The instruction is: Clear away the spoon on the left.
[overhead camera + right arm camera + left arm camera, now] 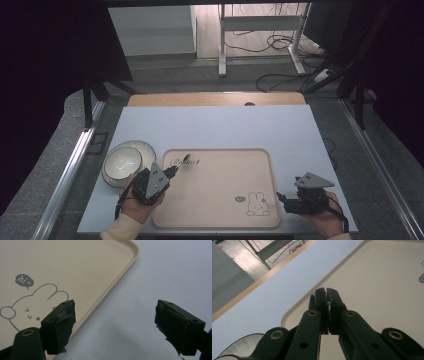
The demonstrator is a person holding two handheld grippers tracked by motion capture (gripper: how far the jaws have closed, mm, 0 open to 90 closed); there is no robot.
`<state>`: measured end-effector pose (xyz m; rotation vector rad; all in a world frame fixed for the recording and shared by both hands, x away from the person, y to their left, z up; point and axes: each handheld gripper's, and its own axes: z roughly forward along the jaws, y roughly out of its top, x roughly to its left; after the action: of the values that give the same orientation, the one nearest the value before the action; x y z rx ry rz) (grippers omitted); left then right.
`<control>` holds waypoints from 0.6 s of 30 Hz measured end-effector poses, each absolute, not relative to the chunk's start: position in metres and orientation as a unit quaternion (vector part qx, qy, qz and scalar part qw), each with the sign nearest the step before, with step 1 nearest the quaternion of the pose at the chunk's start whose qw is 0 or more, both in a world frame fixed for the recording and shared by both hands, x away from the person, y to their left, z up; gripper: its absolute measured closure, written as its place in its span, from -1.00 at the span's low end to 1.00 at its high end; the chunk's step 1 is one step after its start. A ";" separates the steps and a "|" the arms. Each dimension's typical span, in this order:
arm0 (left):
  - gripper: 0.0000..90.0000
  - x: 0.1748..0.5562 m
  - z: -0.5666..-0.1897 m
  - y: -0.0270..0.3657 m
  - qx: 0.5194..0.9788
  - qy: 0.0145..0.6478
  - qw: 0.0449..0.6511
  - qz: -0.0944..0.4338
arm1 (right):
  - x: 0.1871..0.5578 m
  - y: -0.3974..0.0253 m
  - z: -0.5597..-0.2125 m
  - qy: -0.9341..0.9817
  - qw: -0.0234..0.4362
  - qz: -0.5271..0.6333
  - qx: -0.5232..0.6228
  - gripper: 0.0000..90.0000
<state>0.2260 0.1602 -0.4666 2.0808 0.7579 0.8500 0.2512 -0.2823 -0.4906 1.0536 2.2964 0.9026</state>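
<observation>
Surface: pale blue counter [215, 127] with a wooden far edge; grey floor and cables beyond.
Tray: beige tray [220, 200] with a rabbit drawing [30, 302], at the counter's near centre.
Bowl: white bowl [122, 162], just left of the tray.
Left gripper [176, 169]: jaws closed on a thin dark spoon [186, 159] over the tray's far-left corner.
Right gripper [113, 325]: jaws wide, holding nothing, above the counter just beside the tray's right rim.

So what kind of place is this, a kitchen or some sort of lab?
Most likely a lab or recording setup, not a kitchen. A pale table with a tray and bowl sits between dark curtains, with loose cables on the floor and a bare desk frame behind.
</observation>
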 end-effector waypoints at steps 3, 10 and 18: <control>0.99 0.226 -0.468 0.159 0.816 0.294 0.370 0.334 | 0.251 -0.282 -0.491 0.834 0.227 0.327 0.382 -0.61; 0.99 0.228 -0.475 0.156 0.826 0.285 0.353 0.335 | 0.251 -0.282 -0.491 0.834 0.227 0.326 0.382 -0.61; 0.94 0.226 -0.484 0.149 0.844 0.259 0.315 0.348 | 0.251 -0.282 -0.492 0.836 0.224 0.325 0.381 -0.62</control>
<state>0.2255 0.1485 -0.4838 2.2251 0.6818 0.9162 0.2514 -0.2821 -0.4921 1.0506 2.3073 0.8958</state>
